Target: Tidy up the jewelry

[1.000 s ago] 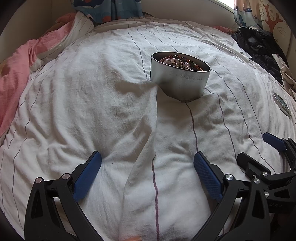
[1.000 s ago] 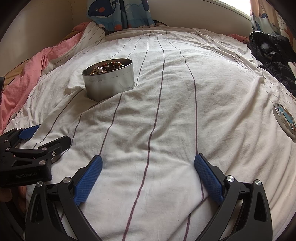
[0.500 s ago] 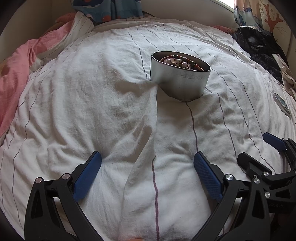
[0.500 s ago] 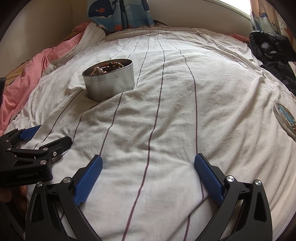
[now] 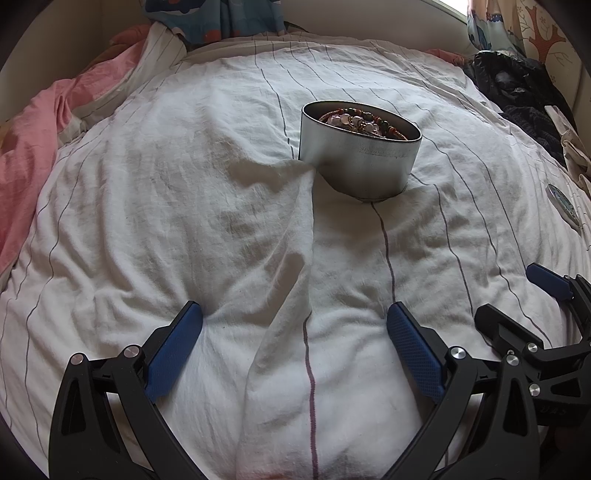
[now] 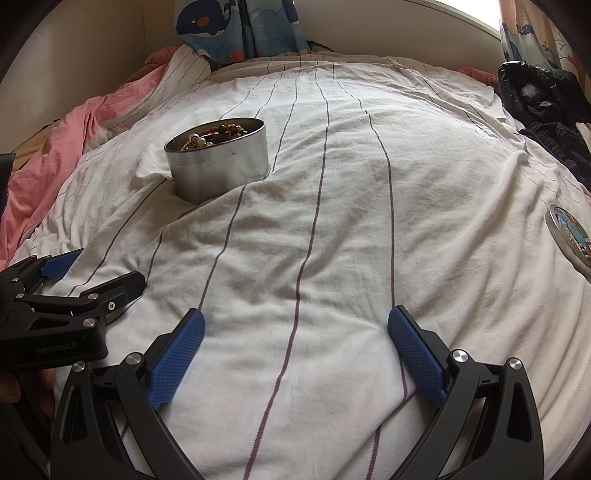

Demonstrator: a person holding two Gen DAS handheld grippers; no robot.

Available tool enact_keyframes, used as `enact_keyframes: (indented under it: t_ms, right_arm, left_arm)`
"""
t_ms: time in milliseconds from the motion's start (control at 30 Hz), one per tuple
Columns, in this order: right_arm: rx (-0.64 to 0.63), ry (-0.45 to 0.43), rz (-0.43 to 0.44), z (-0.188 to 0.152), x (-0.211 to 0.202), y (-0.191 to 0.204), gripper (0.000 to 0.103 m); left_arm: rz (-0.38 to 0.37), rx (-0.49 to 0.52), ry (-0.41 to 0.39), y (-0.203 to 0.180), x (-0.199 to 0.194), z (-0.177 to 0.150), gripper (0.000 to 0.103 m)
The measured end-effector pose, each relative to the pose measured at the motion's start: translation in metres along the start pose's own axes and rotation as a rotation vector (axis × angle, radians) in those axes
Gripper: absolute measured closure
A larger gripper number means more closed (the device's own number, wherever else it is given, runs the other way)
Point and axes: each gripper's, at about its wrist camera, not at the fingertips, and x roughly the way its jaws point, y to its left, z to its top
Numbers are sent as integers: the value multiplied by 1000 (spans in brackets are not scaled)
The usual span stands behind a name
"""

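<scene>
Jewelry lay heaped in the round metal tin, a tangle of beaded strands in pink, green and red that reached up to the rim. That tin sat on the bed, pressed into the white striped sheet, and a raised fold of the cloth butted against its left side in your left wrist view. From your right wrist view the same tin stood well ahead and to the left, with the beads showing over its edge.

Your left hand-held gripper hovered low over the sheet with its blue pads spread wide and nothing between them. Your right hand-held gripper was likewise spread wide over the sheet, its blue pads holding nothing. Both were well apart from the tin. Each one showed at the edge of the other's camera, so you held them side by side near the front of the bed.

A round lid with a blue picture on it lay flat on the sheet far to the right, well apart from the tin. A pink blanket was bunched along the left edge of the bed, dark clothing was piled at the right, and a whale-print curtain hung behind the head of the bed.
</scene>
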Motion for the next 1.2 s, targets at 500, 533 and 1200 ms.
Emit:
enact_keyframes:
  t_ms: [500,533,1200]
  right_arm:
    - [3,-2,4,0,1,0,7]
    - [2,-3,4,0,1,0,7]
    - [1,-2,3,1,1,0,7]
  left_arm:
    - [-1,-2,-4,-1,1,-1,7]
    - [-3,-4,-6,0,1,-1,7]
    - [11,9,-2,-1,-1,-1,7]
